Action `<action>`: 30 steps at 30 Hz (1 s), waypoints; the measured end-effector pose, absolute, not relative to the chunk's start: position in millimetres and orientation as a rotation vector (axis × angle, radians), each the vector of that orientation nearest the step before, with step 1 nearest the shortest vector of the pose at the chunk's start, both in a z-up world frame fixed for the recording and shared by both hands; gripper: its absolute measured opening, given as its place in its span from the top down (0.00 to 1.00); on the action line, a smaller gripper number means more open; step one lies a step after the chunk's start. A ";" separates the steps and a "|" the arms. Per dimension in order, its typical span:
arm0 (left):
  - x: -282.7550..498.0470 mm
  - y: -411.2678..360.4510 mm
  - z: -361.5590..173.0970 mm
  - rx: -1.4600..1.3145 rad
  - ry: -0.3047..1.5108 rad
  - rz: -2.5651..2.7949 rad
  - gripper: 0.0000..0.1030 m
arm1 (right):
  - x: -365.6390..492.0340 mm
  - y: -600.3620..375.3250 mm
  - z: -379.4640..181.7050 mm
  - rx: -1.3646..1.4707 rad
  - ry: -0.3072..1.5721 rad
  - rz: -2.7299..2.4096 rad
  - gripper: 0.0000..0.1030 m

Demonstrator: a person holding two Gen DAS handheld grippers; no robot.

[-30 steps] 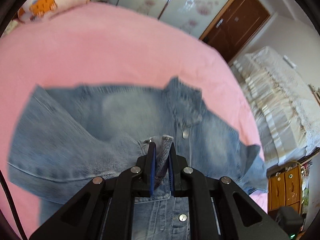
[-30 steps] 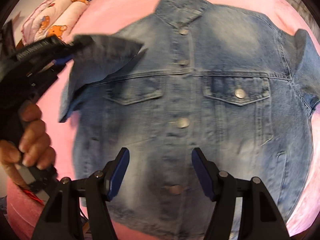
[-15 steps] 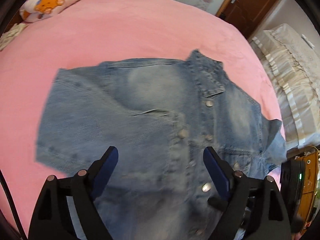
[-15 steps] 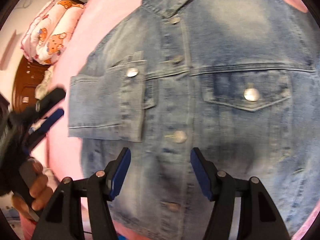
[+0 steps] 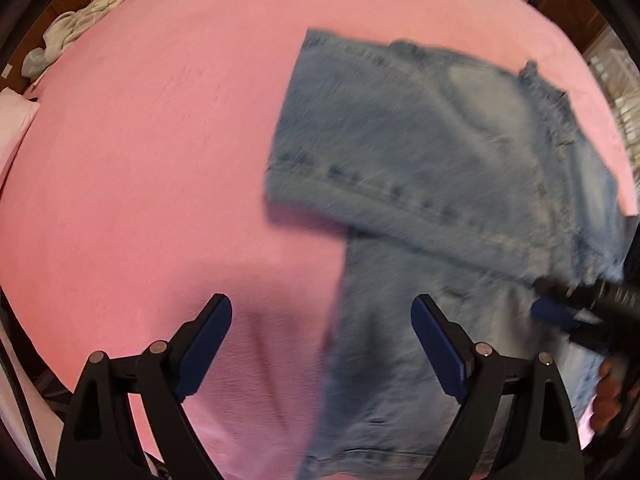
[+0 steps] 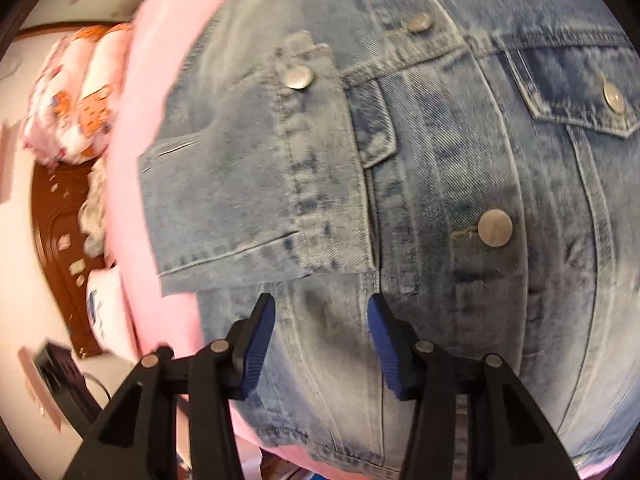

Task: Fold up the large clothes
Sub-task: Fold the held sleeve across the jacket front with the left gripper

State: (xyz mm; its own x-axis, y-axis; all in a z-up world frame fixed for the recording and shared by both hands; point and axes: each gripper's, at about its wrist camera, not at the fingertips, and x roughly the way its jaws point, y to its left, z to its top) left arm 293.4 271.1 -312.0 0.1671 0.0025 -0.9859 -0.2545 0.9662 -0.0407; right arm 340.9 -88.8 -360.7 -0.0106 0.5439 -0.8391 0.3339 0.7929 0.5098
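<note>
Denim jacket (image 6: pixel 460 200) lies flat on the pink bed (image 5: pixel 140 140), one sleeve (image 6: pixel 256 184) folded over its front. The left gripper (image 5: pixel 322 344) is opening wide, nothing inside. The right gripper (image 6: pixel 322 344) is closing just above the jacket, pinching nothing yet.

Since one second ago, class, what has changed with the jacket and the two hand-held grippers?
The left hand-held gripper let go of the sleeve, which now lies folded across the jacket front, and swung aside over the pink bed, jaws opening and empty. The right hand-held gripper came closer to the jacket, jaws closing, nothing gripped. The jacket stays buttoned, front up.
</note>
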 end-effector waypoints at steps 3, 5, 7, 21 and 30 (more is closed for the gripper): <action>290.9 277.6 -331.6 -0.190 1.417 0.175 0.13 | 349.6 -80.5 -365.3 0.712 1.598 0.132 0.55; 291.7 279.9 -345.5 -0.187 1.433 0.159 0.13 | 357.8 -70.4 -365.9 0.677 1.590 0.097 0.59; 293.5 282.1 -356.7 -0.188 1.430 0.131 0.13 | 364.1 -63.2 -365.8 0.636 1.589 0.088 0.59; 314.6 322.7 -378.7 -0.330 1.336 0.121 0.13 | 379.9 -41.5 -337.8 0.516 1.439 0.036 0.82; 305.9 342.0 -380.9 -0.440 1.283 0.188 0.15 | 418.5 -52.8 -271.2 0.353 1.262 0.108 0.84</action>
